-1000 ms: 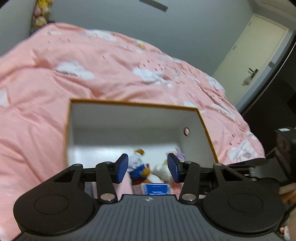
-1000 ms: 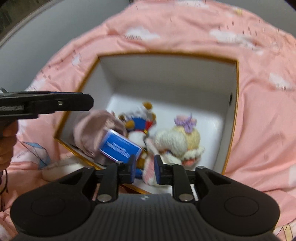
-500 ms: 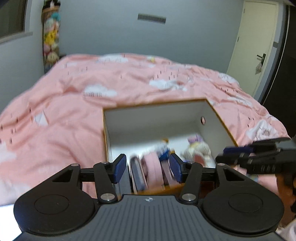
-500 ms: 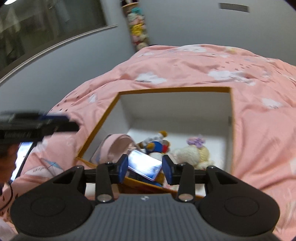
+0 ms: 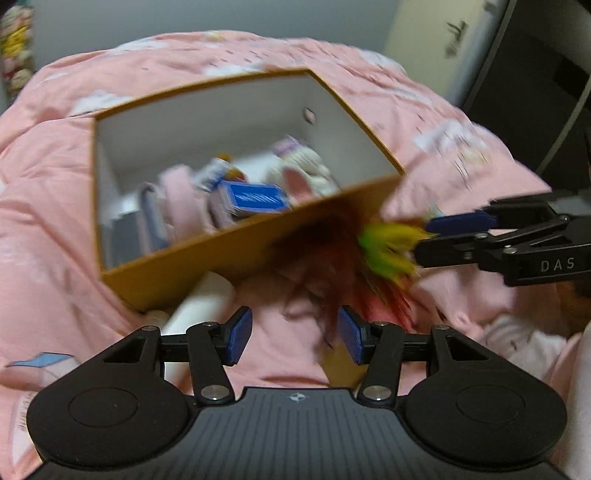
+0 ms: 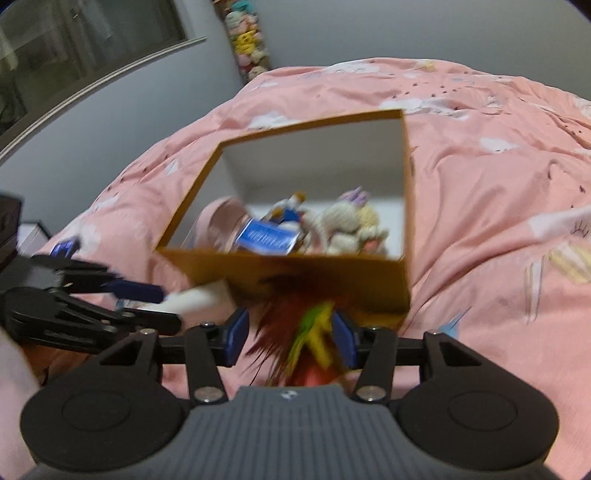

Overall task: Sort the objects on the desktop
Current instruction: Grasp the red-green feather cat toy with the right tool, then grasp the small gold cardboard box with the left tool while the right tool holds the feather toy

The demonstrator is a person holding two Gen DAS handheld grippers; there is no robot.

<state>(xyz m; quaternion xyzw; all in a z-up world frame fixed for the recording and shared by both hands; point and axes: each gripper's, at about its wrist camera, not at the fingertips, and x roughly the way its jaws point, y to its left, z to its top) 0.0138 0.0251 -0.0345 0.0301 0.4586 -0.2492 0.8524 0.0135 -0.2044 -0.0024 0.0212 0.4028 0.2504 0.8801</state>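
Observation:
An orange box [image 5: 258, 236] [image 6: 295, 273] with white inner walls sits on the pink bedcover. Inside lie a blue card box [image 5: 255, 197] [image 6: 267, 236], a pink item [image 5: 181, 199] and plush toys [image 5: 303, 170] [image 6: 343, 221]. A feather toy [image 5: 388, 251] [image 6: 314, 328] with red, green and yellow feathers lies against the box's near wall. My right gripper [image 6: 290, 338] [image 5: 423, 240] straddles those feathers, its jaws opening, pads not pressing. My left gripper [image 5: 294, 339] [image 6: 170, 305] stands open over bare cover, with a white tube [image 5: 201, 306] [image 6: 195, 298] just to its left.
A door [image 5: 424, 33] and dark cabinet [image 5: 535, 92] stand beyond the bed on the right. A window [image 6: 92, 48] and hanging plush toys [image 6: 247, 37] are on the far left wall. A printed packet [image 5: 40, 363] lies at the near left.
Both grippers drew back from over the box to its near side. The right jaws widened; the blue card box stayed in the box. The feather toy came into view.

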